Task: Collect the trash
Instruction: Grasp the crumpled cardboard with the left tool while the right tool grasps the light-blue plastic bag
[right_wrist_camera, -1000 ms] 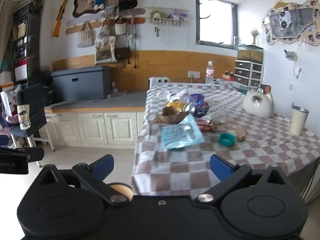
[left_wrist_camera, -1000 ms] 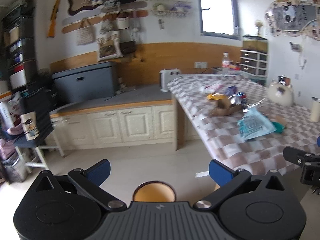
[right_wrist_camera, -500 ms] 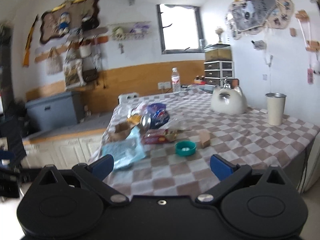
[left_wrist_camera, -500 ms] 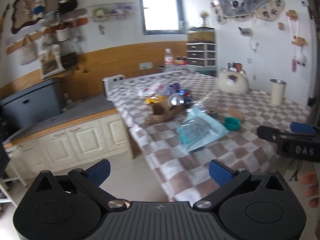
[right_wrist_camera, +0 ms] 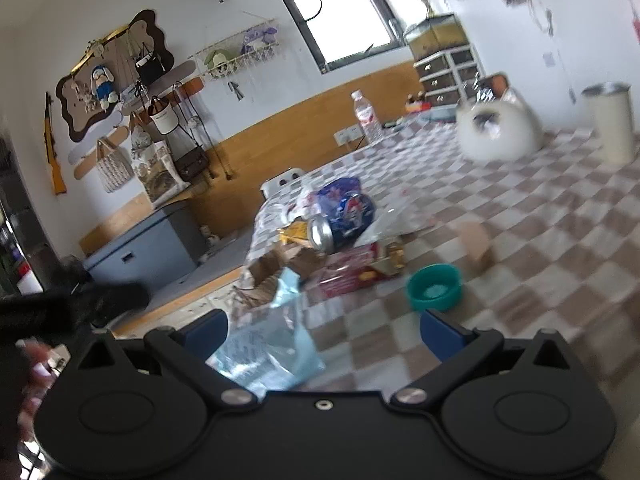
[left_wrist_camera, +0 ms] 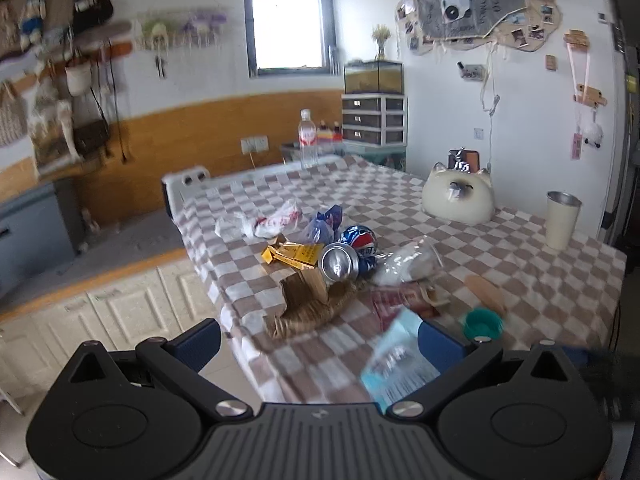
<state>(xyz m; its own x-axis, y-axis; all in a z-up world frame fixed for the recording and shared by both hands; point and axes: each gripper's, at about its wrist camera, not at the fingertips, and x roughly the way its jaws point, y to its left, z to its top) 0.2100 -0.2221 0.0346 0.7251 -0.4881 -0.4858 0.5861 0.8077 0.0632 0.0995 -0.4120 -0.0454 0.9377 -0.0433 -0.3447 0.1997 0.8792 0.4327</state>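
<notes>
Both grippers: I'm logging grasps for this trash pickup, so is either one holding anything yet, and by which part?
Nothing is held. The left gripper and right gripper are open; the light blue plastic bag lies on the checkered tablecloth, ungripped.

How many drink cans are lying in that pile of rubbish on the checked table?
1: a blue can lies on its side mid-pile, silver top toward the camera, just behind the torn brown cardboard. Others could be hidden under the wrappers.

Bare checkered tablecloth (right_wrist_camera: 560, 248) is left free at right; the trash heap (left_wrist_camera: 332, 268) is crowded at centre-left.
</notes>
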